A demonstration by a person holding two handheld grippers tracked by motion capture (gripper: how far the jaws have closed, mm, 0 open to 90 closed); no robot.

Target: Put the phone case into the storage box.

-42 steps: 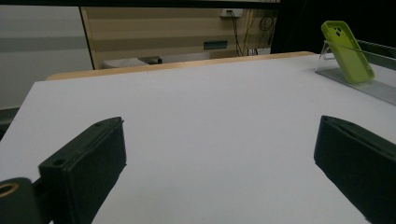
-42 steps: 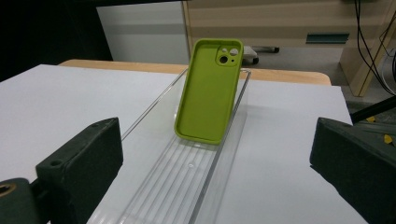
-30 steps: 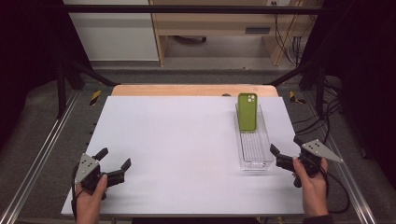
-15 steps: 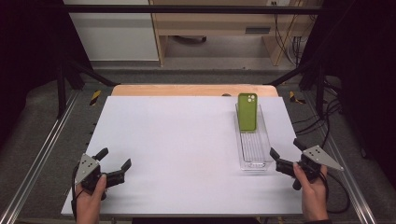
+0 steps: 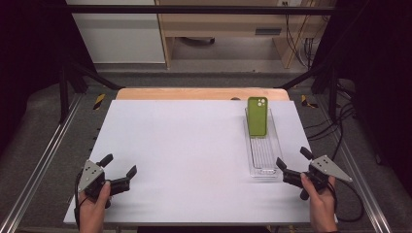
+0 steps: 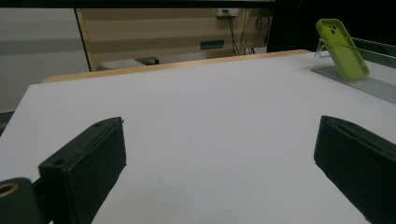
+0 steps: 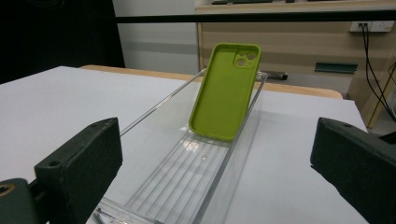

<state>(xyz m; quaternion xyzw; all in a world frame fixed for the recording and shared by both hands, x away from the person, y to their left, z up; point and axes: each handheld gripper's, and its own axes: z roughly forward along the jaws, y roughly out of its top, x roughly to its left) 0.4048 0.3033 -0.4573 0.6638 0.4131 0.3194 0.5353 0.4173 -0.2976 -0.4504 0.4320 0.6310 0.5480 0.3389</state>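
Phone case (image 5: 257, 116): leans in clear tray (image 5: 263, 167), untouched.
Right tongs (image 5: 291, 164): wide, empty, near tray end.
Left tongs (image 5: 118, 168): wide, idle.
Progress: grasp not yet begun.

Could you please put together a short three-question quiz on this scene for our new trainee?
1. True or false: the green case lies flat on the table.
2. Which gripper is nearer the clear tray: A) left gripper, B) right gripper?
3. Fill in: both grippers' jaws stand ____.

Key
1. False: it leans tilted against the tray's far end, with its lower edge on the tray floor.
2. B: it sits just off the tray's near end and looks along the tray.
3. Open, with nothing between them.
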